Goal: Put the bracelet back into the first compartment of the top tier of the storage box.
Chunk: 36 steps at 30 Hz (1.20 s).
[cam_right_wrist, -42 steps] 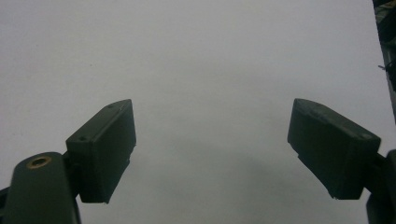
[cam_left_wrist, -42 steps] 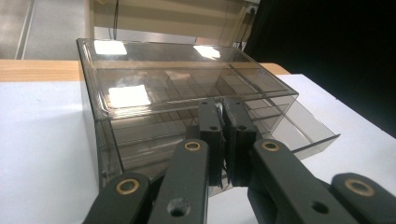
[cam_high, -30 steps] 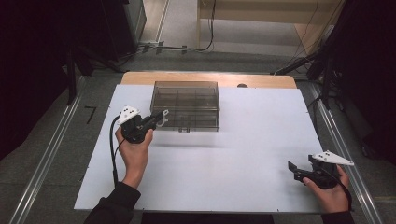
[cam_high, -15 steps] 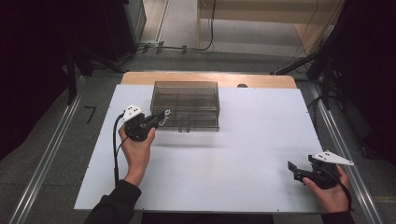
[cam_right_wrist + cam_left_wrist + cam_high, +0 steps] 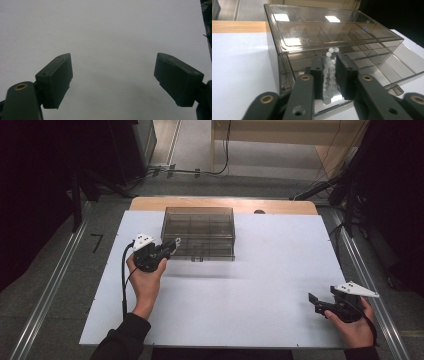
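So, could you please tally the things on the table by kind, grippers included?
Grippers: 2, left gripper and right gripper
Clear compartment box: 1
String of pale beads: 1, between the left fingers
Total: 4

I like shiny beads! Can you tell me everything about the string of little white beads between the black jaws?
The string of small, round, milky white beads looks glassy and half see-through. It hangs bunched in a doubled strand between the left gripper, whose black jaws have just been opening a little; whether the pads still press it is hard to tell. A few beads poke out above the jaw tips. It sits just in front of the smoky clear plastic box with compartments, near its front wall.
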Motion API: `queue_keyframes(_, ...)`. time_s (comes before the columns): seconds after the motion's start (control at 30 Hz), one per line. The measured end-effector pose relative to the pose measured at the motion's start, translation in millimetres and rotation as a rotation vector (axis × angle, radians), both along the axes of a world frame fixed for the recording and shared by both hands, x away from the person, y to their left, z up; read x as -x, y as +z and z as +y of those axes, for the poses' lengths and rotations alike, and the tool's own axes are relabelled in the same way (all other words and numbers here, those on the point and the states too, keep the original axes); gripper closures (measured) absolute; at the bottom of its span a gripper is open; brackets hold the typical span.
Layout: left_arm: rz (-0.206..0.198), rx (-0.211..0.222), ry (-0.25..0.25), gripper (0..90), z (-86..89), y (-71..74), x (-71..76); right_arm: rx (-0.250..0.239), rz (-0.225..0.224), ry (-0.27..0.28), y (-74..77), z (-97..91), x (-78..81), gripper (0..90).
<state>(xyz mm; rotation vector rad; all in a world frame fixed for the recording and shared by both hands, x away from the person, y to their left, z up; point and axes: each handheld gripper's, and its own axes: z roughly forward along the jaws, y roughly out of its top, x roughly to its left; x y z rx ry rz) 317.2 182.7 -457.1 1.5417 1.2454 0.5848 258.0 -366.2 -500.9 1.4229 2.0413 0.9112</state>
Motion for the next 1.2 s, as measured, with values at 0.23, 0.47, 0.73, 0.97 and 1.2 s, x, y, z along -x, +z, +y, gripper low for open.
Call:
queue_keyframes(0.23, -0.006, 0.014, 0.004, 68.3, 1.0, 2.2, 2.3, 0.0, 0.0, 0.0, -0.1, -0.2, 0.0, 14.3)
queue_keyframes(0.47, -0.008, 0.018, 0.011, 64.8, 3.4, 2.7, 3.9, 0.0, 0.0, 0.0, 0.0, -0.2, 0.1, 14.3)
queue_keyframes(0.73, -0.012, 0.018, 0.027, 58.5, 5.4, 4.6, 7.8, 0.0, 0.001, -0.001, -0.1, -0.3, 0.1, 14.3)
queue_keyframes(0.97, -0.007, -0.002, 0.048, 50.0, 7.3, 4.6, 10.3, 0.001, 0.001, 0.0, -0.2, -0.2, 0.2, 14.3)
queue_keyframes(1.2, 0.007, -0.012, 0.05, 44.6, 8.0, 6.5, 15.4, 0.002, -0.001, -0.002, -0.1, -0.6, 0.4, 14.3)
